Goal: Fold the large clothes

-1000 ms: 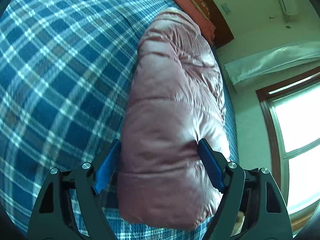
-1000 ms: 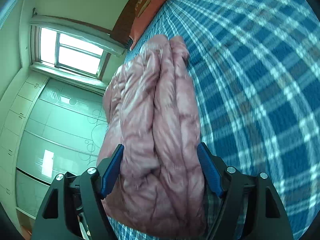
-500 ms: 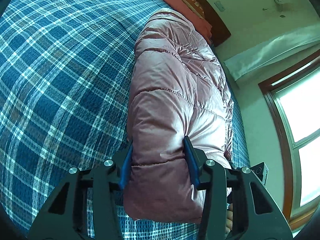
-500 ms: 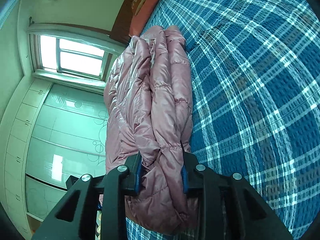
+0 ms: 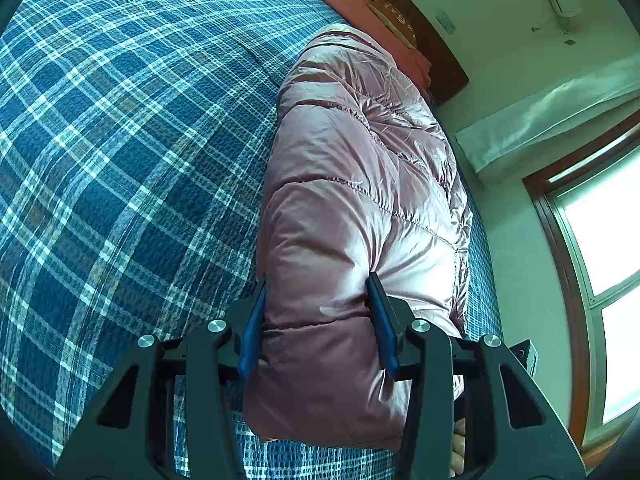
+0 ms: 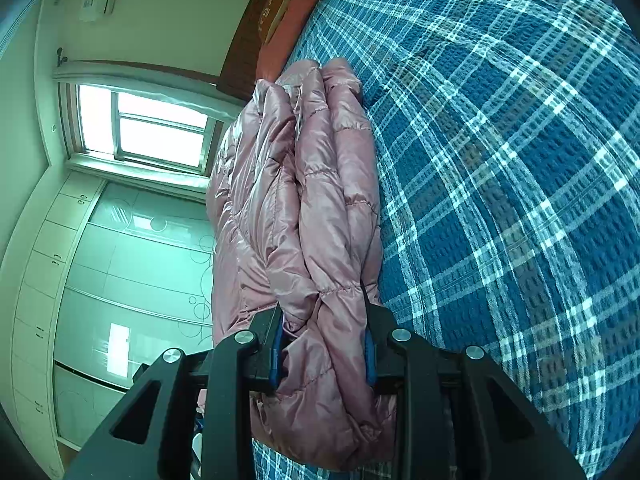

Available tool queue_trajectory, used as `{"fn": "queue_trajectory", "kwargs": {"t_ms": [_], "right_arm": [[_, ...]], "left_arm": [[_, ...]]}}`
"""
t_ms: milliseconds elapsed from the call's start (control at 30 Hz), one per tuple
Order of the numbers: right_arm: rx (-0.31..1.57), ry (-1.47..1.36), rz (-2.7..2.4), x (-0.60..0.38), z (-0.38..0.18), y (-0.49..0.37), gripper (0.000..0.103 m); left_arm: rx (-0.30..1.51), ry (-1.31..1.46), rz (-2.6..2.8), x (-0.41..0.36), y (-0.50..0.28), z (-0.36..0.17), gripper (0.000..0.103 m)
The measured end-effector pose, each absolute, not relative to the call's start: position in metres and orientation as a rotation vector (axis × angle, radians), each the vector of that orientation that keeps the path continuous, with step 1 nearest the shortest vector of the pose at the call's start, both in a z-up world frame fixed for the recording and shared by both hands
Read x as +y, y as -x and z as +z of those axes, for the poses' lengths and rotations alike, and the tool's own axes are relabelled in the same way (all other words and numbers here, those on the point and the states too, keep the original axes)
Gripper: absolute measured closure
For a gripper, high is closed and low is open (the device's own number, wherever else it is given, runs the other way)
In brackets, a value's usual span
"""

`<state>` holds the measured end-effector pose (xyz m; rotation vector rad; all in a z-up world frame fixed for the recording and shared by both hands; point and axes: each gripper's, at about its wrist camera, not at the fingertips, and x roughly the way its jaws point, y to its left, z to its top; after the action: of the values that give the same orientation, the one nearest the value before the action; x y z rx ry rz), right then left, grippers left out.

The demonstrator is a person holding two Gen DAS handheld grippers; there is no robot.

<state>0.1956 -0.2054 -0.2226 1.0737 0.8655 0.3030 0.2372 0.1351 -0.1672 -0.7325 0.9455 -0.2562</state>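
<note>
Both my claws have just come in on the jacket (image 5: 360, 208). A second ago their blue pads stood wide on either side of the puffy fabric with slack to spare; now the left gripper (image 5: 318, 320) is pinching one end of the folded bundle, the quilting bulging out past the pads at 6 o'clock. The right gripper (image 6: 322, 344) has gone further, its pads pressed tight on a bunched edge of several layers, so the fabric necks down between them.

The jacket lies as a long folded roll on the plaid bed (image 5: 120, 140), along its window-side edge, running from my claws toward the pillow (image 5: 360, 8) and headboard at 12 o'clock. In the right view the stacked layers show edge-on, the window (image 6: 148, 128) at 10 o'clock.

I read this as the grasp now made on both ends, so the next fold can begin: lift and carry one end over the other. The slick shell worries me, since layers could slide out of the left pinch, which looks the looser of the two.
</note>
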Motion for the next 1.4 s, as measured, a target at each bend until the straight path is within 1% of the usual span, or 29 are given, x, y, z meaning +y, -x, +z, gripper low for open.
{"fn": "queue_trajectory", "kwargs": {"t_ms": [133,233,300,467,500,867,967,1067,1333,1400], "right_arm": [[0.852,-1.064,0.279,-0.201,-0.221,-0.189,0.072],[0.844,-1.055,0.265,-0.198,-0.214,-0.184,0.068],[0.832,-1.062,0.254,-0.196,-0.212,-0.180,0.063],[0.811,-1.052,0.225,-0.192,-0.203,-0.164,0.058],[0.808,-1.045,0.219,-0.192,-0.201,-0.161,0.057],[0.800,-0.965,0.178,-0.190,-0.181,-0.119,0.056],[0.800,-0.910,0.158,-0.185,-0.171,-0.103,0.055],[0.801,-0.862,0.135,-0.180,-0.162,-0.090,0.046],[0.845,-0.620,0.051,-0.150,-0.141,-0.058,0.045],[0.846,-0.557,0.027,-0.142,-0.134,-0.050,0.039]], "left_arm": [[0.936,0.718,-0.227,0.132,-0.234,-0.166,0.056],[0.936,0.697,-0.207,0.130,-0.233,-0.163,0.051],[0.939,0.696,-0.192,0.131,-0.233,-0.162,0.045],[0.930,0.679,-0.166,0.131,-0.224,-0.156,0.042],[0.926,0.664,-0.159,0.131,-0.222,-0.153,0.040],[0.868,0.472,-0.085,0.121,-0.186,-0.127,0.031],[0.846,0.407,-0.063,0.118,-0.175,-0.119,0.030],[0.838,0.358,-0.045,0.115,-0.166,-0.114,0.027],[0.823,0.218,0.018,0.109,-0.135,-0.107,0.019],[0.820,0.184,0.032,0.108,-0.126,-0.105,0.015]]}}
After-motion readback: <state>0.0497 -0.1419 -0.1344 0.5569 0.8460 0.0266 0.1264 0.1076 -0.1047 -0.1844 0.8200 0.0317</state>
